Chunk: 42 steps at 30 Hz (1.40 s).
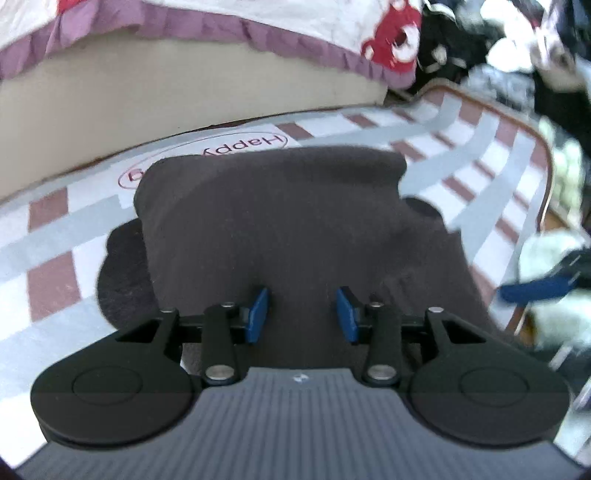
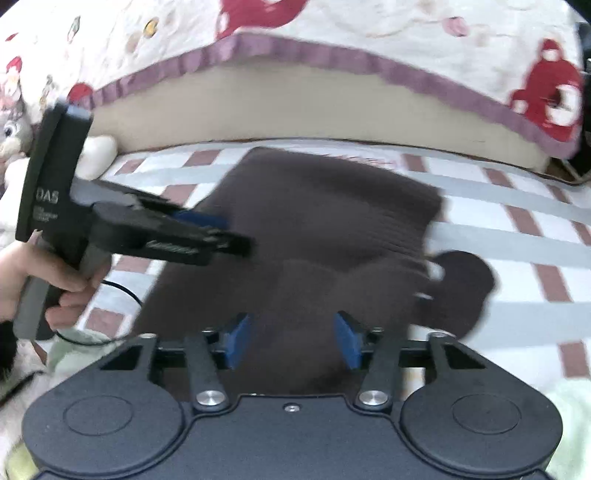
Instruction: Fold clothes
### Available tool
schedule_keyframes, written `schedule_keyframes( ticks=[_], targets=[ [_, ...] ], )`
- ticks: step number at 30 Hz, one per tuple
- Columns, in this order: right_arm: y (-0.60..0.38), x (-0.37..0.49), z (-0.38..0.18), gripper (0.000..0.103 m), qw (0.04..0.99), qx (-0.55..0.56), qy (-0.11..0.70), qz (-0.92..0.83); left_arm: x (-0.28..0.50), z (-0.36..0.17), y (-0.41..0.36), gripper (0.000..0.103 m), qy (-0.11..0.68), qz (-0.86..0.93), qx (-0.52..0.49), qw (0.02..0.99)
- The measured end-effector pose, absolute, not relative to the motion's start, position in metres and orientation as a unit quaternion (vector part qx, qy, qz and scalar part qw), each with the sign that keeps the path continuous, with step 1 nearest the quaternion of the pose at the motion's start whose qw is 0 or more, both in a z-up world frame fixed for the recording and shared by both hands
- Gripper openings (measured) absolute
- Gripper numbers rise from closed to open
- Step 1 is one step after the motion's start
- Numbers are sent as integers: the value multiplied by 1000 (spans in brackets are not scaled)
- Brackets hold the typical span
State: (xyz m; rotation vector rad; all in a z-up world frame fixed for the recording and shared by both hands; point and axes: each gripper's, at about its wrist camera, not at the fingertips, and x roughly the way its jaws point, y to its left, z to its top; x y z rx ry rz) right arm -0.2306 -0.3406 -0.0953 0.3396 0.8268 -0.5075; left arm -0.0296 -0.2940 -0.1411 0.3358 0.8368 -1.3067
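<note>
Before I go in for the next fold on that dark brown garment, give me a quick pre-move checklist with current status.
1. Left gripper open, nothing between its blue pads: ok.
2. Right gripper open, nothing pinched: ok.
3. Dark brown knitted garment lying on the white, grey and maroon checked mat: ok.
4. Garment folded into a neat block: not ok, rounded dark parts stick out at both sides.
5. Grippers apart from each other: ok, the left one is over the garment's left side.
6. Remaining folds needed: cannot tell, both views are blurred.

Home bedroom: mattress (image 2: 295, 110) under cartoon-print sheet (image 2: 332, 33), checked mat (image 1: 55, 229), plush toy (image 2: 11, 133).
</note>
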Motion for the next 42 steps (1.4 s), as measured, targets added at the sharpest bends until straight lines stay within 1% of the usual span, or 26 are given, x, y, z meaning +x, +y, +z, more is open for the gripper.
schedule_keyframes(
  ticks=[1,2,3,4,5,6,7,10,11,12,14,18,21,25,27,28,30,32,34,37,39,41,42],
  targets=[
    [-340,-217,-101,77,867,151,409,-241,-27,-144,-294,36,379,-581,151,705],
    [-339,-201,-111,77,859,125,433,-244,-28,-148,-293,35,377,-568,161,714],
    [-337,-187,-126,69,846,81,465,-248,-29,-151,-293,35,373,-554,172,724],
    [-336,-181,-137,41,833,46,487,-258,-33,-154,-292,35,366,-543,184,733],
    [-334,-176,-148,27,821,14,504,-268,-37,-156,-291,35,360,-535,192,740],
    [-335,-183,-148,18,824,23,492,-279,-40,-155,-290,35,356,-527,198,746],
    [-336,-194,-139,15,834,51,470,-285,-42,-154,-288,35,355,-518,200,752],
    [-340,-241,-104,14,843,141,399,-332,-42,-154,-282,35,355,-502,202,762],
    [-340,-255,-98,14,840,149,398,-338,-42,-154,-281,35,357,-502,202,762],
    [-340,-267,-93,11,836,155,398,-345,-41,-154,-279,35,359,-501,201,761],
    [-336,-282,-102,10,817,121,430,-364,-38,-153,-280,35,370,-505,195,755],
    [-334,-296,-129,9,808,175,426,-366,-36,-154,-278,35,378,-507,185,752],
    [-323,-295,-122,9,818,144,418,-369,-36,-155,-276,35,378,-510,179,751],
    [-327,-302,-93,8,827,142,386,-384,-28,-151,-271,35,395,-524,155,738],
    [-327,-301,-96,8,819,139,403,-383,-23,-150,-269,35,406,-533,148,727],
    [-328,-300,-107,8,811,139,418,-386,-22,-149,-269,35,408,-537,149,723],
    [-332,-302,-132,8,796,166,438,-384,-21,-149,-269,35,410,-545,152,715],
    [-334,-305,-143,8,790,187,442,-381,-21,-150,-270,35,413,-545,150,714],
    [-335,-302,-143,9,789,179,452,-375,-19,-151,-268,35,420,-541,134,716],
    [-342,-305,-143,9,787,201,453,-368,-14,-150,-262,34,429,-543,113,713],
    [-347,-309,-144,10,785,222,451,-360,-8,-147,-259,34,437,-546,97,708],
    [-351,-312,-146,13,784,245,451,-349,-2,-142,-255,35,437,-547,78,710],
    [-354,-314,-147,20,783,258,452,-342,1,-139,-253,38,432,-547,67,713]
  ],
)
